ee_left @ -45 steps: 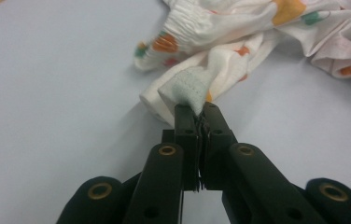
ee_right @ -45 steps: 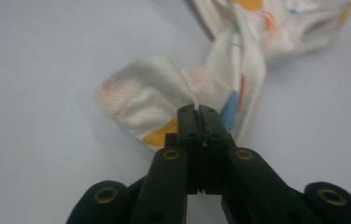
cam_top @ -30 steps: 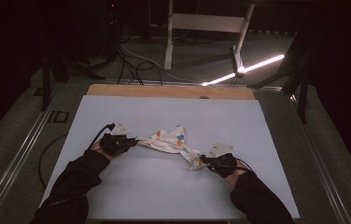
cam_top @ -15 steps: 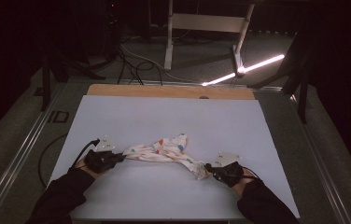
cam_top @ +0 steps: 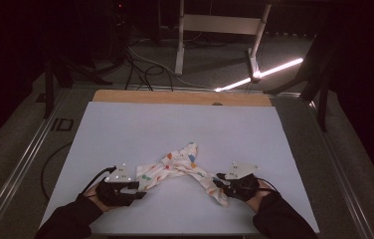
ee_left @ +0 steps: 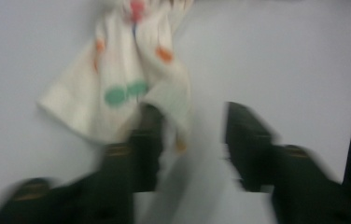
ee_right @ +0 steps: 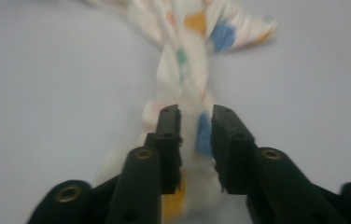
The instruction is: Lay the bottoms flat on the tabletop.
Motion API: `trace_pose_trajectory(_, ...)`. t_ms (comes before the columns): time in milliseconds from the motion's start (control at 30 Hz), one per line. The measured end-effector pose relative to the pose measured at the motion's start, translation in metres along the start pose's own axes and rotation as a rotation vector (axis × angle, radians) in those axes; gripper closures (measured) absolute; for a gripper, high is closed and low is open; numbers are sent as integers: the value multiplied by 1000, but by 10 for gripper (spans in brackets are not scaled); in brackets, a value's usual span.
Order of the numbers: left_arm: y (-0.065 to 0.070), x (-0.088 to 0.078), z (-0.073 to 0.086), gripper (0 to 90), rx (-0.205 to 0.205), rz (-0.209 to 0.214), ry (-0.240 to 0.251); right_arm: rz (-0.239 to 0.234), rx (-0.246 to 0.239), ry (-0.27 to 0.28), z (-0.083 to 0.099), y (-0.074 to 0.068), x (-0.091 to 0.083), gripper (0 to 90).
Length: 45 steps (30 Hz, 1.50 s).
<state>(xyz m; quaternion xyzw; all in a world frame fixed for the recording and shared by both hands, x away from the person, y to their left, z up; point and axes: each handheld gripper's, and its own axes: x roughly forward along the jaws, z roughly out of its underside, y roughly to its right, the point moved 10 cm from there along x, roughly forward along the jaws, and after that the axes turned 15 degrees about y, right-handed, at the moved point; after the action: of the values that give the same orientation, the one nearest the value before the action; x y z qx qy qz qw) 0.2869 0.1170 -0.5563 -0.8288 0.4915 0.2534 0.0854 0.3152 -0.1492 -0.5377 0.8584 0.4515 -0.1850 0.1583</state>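
**Patterned cloth lies stretched between two loosened grippers**

The white tabletop (cam_top: 125, 129) takes up the middle of the high view, with a strip of bare wood along its far edge and dark floor, cables and a bright light bar beyond it in the upper part of the frame.

The cloth (cam_top: 180, 167), cream with coloured spots, lies low and centre on the tabletop as a twisted band running from lower left to lower right, with a small peak rising at its middle.

The left gripper (cam_top: 136, 189) sits at the lower left of the high view, at the cloth's left end. Its jaws have just been opening; in the left gripper view they stand well apart, one tip under the cloth's (ee_left: 131, 84) edge and the other on bare surface, with no squeeze on the fabric.

The right gripper (cam_top: 217, 182) sits at the lower right, at the other end. Its jaws have also just been opening; in the right gripper view a narrow gap shows between them, the cloth (ee_right: 192, 93) lying in that gap without being pinched.
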Motion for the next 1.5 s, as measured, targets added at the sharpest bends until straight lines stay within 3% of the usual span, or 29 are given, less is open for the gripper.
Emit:
trace_pose_trajectory(67,1,1,-5,459,-3,-4,9,0,0,0,0,0,0,670)
trace_pose_trajectory(100,2,4,-17,459,-6,-17,27,3,-2,19,-6,1,1,647)
trace_pose_trajectory(133,3,6,-22,393,-4,-25,37,14,-3,36,-16,4,5,576)
trace_pose_trajectory(233,6,14,-35,329,-2,-42,53,19,-6,50,-25,5,16,524)
trace_pose_trajectory(500,14,26,-58,230,12,-73,113,-49,43,5,-22,-4,57,516)
trace_pose_trajectory(567,14,27,-59,231,16,-79,113,-51,22,-13,-18,-6,65,568)
trace_pose_trajectory(633,14,28,-57,241,10,-78,114,-46,0,-35,-14,-5,72,687)
trace_pose_trajectory(667,14,28,-57,244,10,-78,114,-46,0,-35,-14,-5,72,687)
trace_pose_trajectory(733,14,28,-53,258,5,-73,106,-48,1,-56,-12,-8,76,862)
trace_pose_trajectory(767,13,28,-52,260,6,-76,103,-49,-10,-54,-14,-10,76,871)
trace_pose_trajectory(833,12,27,-50,263,0,-76,105,-46,-33,-37,-19,-14,75,878)
trace_pose_trajectory(967,11,24,-46,268,-1,-82,100,-100,-80,-14,-26,-34,71,879)
trace_pose_trajectory(1000,11,23,-45,268,-1,-83,99,-112,-67,-15,-27,-39,70,878)
trace_pose_trajectory(1133,13,24,-42,272,-12,-76,93,-191,-91,-38,-18,-60,67,873)
trace_pose_trajectory(1267,16,27,-41,283,-16,-67,80,-227,-84,-85,-5,-72,69,867)
trace_pose_trajectory(1300,19,31,-41,283,-19,-63,73,-230,-107,-80,-2,-74,71,863)
trace_pose_trajectory(1367,24,35,-41,293,-17,-57,65,-257,-79,-97,2,-80,72,830)
trace_pose_trajectory(1433,28,40,-40,293,-13,-51,47,-268,-100,-88,2,-82,74,802)
trace_pose_trajectory(1500,29,45,-39,293,-16,-67,31,-299,-105,-79,1,-86,73,693)
